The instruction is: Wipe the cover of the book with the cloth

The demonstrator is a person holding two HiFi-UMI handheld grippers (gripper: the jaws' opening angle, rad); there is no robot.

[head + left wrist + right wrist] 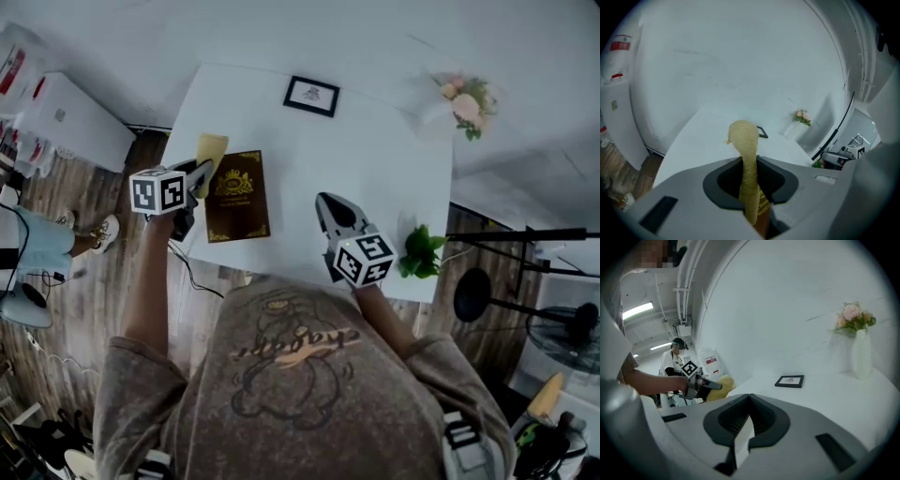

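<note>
Book [236,195]: dark brown with gold ornament, lying flat near the left edge of the white counter [375,159]. Left claw [197,176]: clamped on a yellow cloth [210,152], held at the book's far left corner. Right claw [325,202]: jaws together, empty, to the right of the book, near a small green plant [422,251].

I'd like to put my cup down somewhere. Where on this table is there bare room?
The widest bare patch of the table lies between the book, the frame, the plant and the right gripper. The left edge is crowded: book, cloth and left gripper.
</note>
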